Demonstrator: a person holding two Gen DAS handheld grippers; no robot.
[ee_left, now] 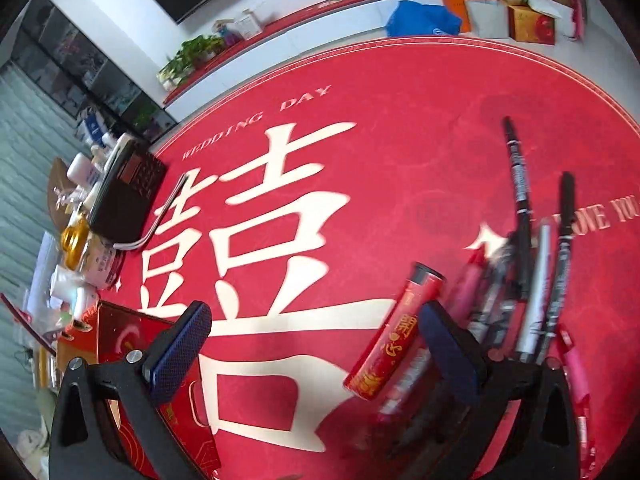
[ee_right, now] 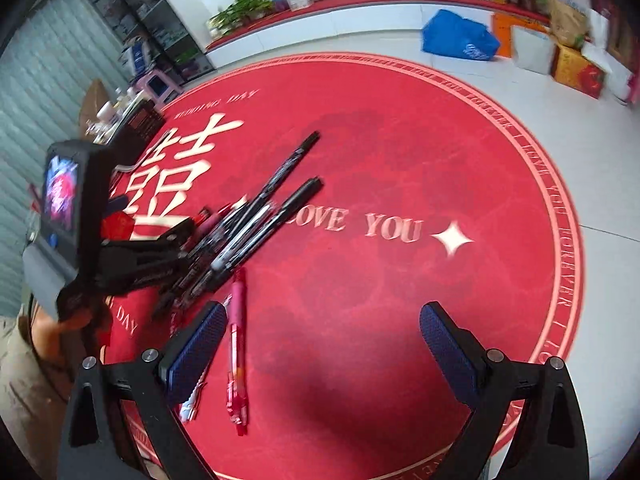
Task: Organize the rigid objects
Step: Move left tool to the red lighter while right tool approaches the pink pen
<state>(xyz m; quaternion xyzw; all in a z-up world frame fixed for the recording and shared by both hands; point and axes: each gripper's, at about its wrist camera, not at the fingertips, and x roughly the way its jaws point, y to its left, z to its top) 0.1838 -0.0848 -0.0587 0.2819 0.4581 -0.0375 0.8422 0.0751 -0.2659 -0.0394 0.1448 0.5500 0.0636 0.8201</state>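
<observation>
A heap of pens (ee_left: 532,276) lies on the round red mat (ee_left: 380,120), with black markers pointing away and a red printed tube (ee_left: 394,332) on its left side. My left gripper (ee_left: 316,344) is open and empty, its right finger beside the tube. In the right wrist view the same pen heap (ee_right: 256,216) lies left of centre, with the left gripper's body (ee_right: 132,256) over it. A pink pen (ee_right: 237,344) lies apart, just right of my left fingertip. My right gripper (ee_right: 324,344) is open and empty above the mat (ee_right: 400,168).
A black calculator (ee_left: 128,188), a bent metal rod (ee_left: 160,216), bottles and a gold-capped jar (ee_left: 76,240) crowd the mat's left edge. A red box (ee_left: 132,344) sits under my left finger. Bags and boxes (ee_right: 520,44) stand on the floor beyond.
</observation>
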